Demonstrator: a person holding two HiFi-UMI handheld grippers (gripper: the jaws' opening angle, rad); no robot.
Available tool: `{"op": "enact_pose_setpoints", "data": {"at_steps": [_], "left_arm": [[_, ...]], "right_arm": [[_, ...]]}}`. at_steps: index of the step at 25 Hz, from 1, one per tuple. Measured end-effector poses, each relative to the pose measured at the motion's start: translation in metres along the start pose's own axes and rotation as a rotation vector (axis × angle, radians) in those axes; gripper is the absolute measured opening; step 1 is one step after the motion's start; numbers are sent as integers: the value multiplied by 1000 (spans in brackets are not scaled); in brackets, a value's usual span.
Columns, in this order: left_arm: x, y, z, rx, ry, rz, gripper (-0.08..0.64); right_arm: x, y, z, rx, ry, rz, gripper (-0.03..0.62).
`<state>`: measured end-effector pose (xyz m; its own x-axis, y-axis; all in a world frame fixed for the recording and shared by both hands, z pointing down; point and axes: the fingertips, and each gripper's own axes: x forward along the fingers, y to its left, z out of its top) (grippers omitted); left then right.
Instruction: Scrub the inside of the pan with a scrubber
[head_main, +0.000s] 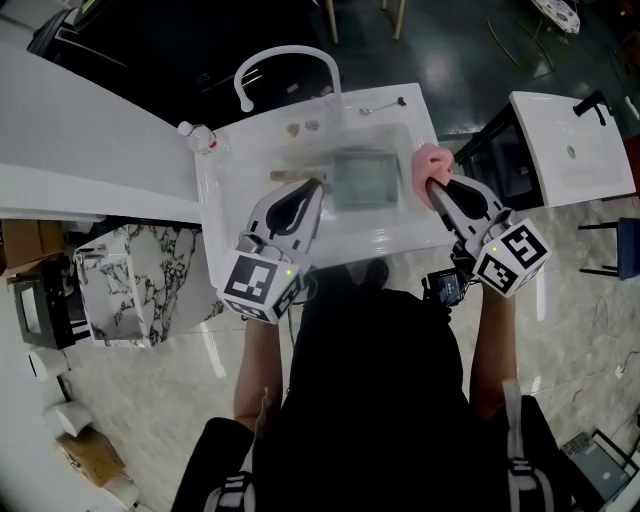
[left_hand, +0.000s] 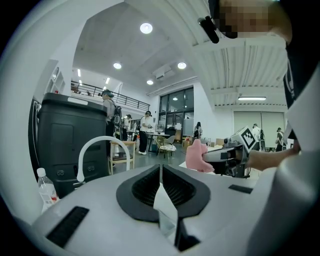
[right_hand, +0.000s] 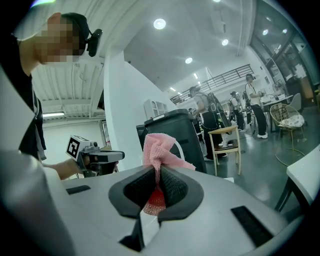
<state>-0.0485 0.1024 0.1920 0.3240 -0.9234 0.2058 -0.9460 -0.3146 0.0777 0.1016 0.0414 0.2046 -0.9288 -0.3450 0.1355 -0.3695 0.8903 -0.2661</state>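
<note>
A square grey pan (head_main: 362, 178) lies in the white sink (head_main: 228, 190), with a tan handle (head_main: 288, 175) sticking out to its left. My left gripper (head_main: 318, 184) hovers over the sink's near left part beside that handle, jaws shut with nothing between them (left_hand: 160, 169). My right gripper (head_main: 432, 184) is shut on a pink mesh scrubber (head_main: 429, 161) above the sink's right rim, off to the right of the pan. The scrubber (right_hand: 159, 148) sticks up from the closed jaws (right_hand: 156, 169). The gripper views face each other: the right gripper (left_hand: 227, 155) and the left gripper (right_hand: 94, 157).
A white arched faucet (head_main: 285, 58) rises at the sink's back. A small bottle (head_main: 200, 137) stands at its back left corner and a spoon (head_main: 381, 105) lies on the back rim. A marble-patterned box (head_main: 135, 280) stands left, a white table (head_main: 570, 150) right.
</note>
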Motion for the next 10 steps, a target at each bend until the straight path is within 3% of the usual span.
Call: {"op": "enact_pose_setpoints", "data": {"at_steps": [10], "left_arm": [[7,2,-8,23,31,-2,44]], "right_arm": [[7,-5,1,-12,7,18,41]]}}
